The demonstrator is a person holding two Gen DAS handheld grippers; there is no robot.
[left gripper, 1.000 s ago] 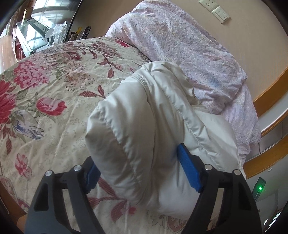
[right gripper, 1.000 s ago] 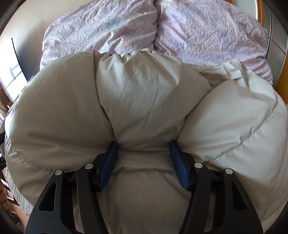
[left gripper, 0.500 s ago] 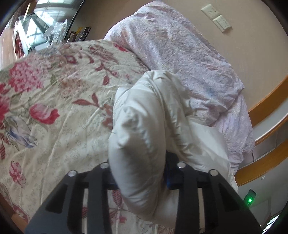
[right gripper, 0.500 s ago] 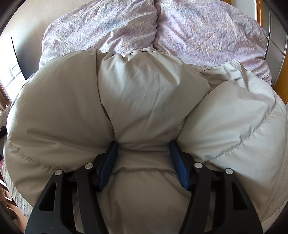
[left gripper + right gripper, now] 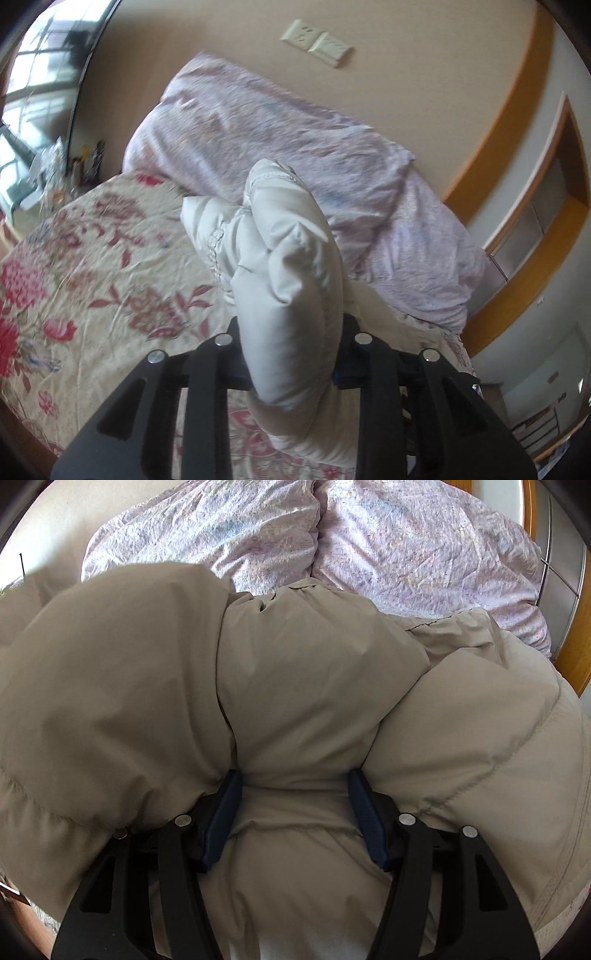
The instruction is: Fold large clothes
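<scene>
A puffy off-white down jacket lies on the floral bedspread. My left gripper is shut on a thick fold of the jacket and holds it up off the bed; the fold bulges out in front of the jaws and hides the pads. In the right wrist view the same jacket fills the frame. My right gripper is clamped on a padded fold of it, the blue pads pressed into the fabric on both sides.
Two lilac pillows lie at the head of the bed against the beige wall. A wall socket sits above them. A wooden headboard trim runs to the right. A cluttered stand stands beyond the bed's far left.
My left gripper closed on the jacket fold and lifted it, tilting up toward the wall. A jacket flap has swung over on the left of the right wrist view. The right gripper's hold is unchanged.
</scene>
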